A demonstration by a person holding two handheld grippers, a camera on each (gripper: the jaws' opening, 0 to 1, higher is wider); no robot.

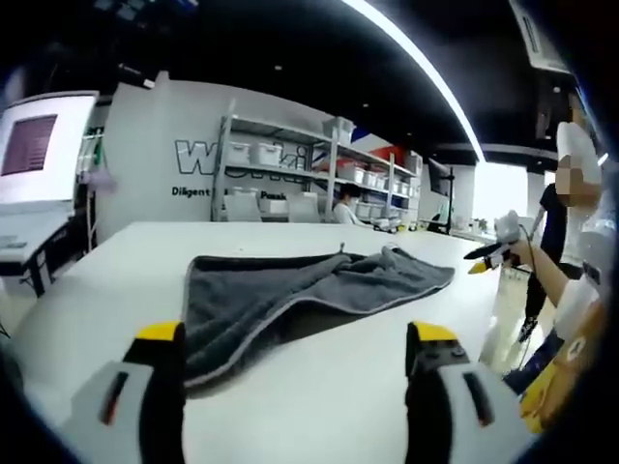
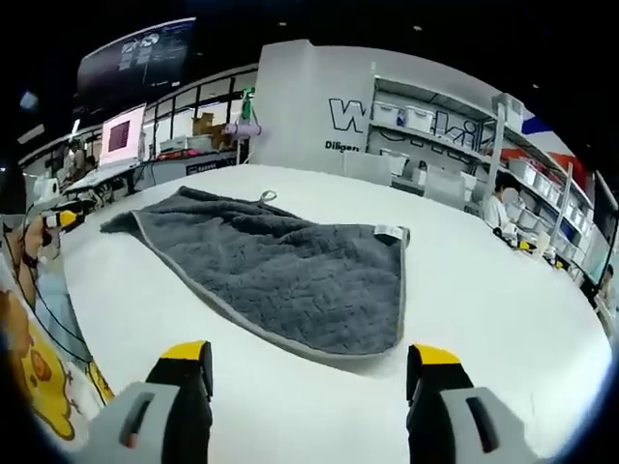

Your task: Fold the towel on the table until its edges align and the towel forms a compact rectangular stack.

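Note:
A dark grey towel (image 1: 290, 290) with a lighter hem lies flat on the white table (image 1: 126, 261), its far right part rumpled. In the right gripper view the towel (image 2: 280, 266) spreads wide, with a white label (image 2: 387, 230) at one corner and a small loop (image 2: 266, 196) at the far edge. My left gripper (image 1: 295, 333) is open just short of the towel's near edge, with nothing between its yellow-tipped jaws. My right gripper (image 2: 309, 356) is open too, over the bare table just before the hem. It also appears as the right gripper (image 1: 490, 253), hand-held at the table's right side.
Metal shelves (image 1: 309, 179) with white bins stand behind the table, and a person sits by them. A screen (image 1: 39, 145) stands at the left. Another person stands at the right edge. The left gripper (image 2: 63, 217) is at the table's left rim (image 2: 87, 319).

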